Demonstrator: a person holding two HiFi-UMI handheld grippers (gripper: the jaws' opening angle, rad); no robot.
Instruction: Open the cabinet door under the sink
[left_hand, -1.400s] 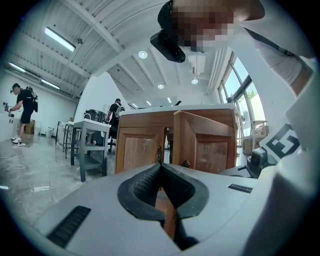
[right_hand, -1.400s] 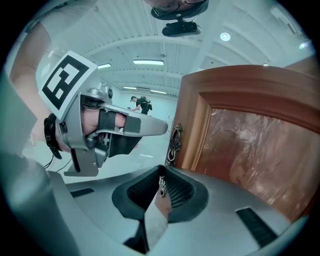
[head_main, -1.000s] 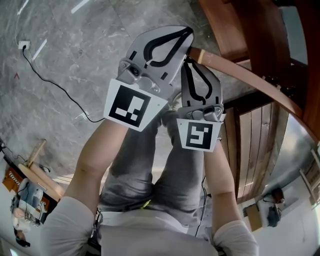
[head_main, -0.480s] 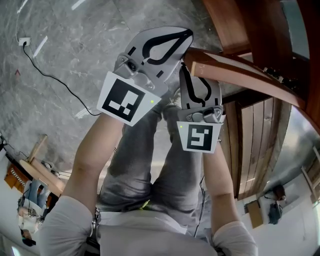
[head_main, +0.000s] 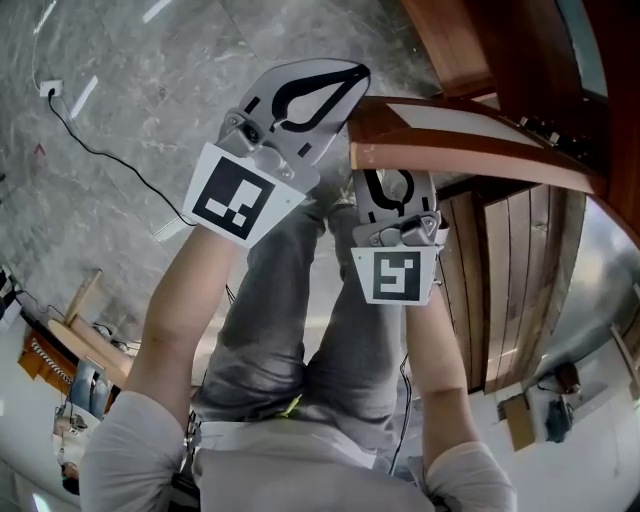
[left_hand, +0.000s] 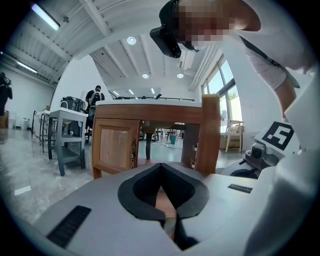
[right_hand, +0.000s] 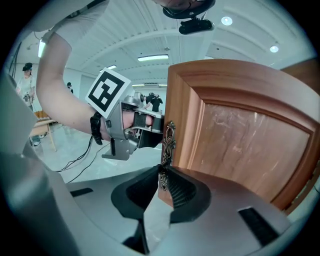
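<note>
Grey marble floor (head_main: 130, 120) spread beneath the person's knees. At 2 o'clock in the head view the cabinet door (head_main: 470, 150) stood upright and swung out, its top edge running from centre toward 3 o'clock and its free edge facing 9 o'clock. The right gripper (right_hand: 161, 175) had its jaws clenched on the ornate metal handle (right_hand: 169, 137), whose long axis ran 12 to 6. The left gripper (left_hand: 161, 167) hovered beside it, jaws pressed together on nothing. A second earlier the door had been less open, with a thinner top edge showing.
</note>
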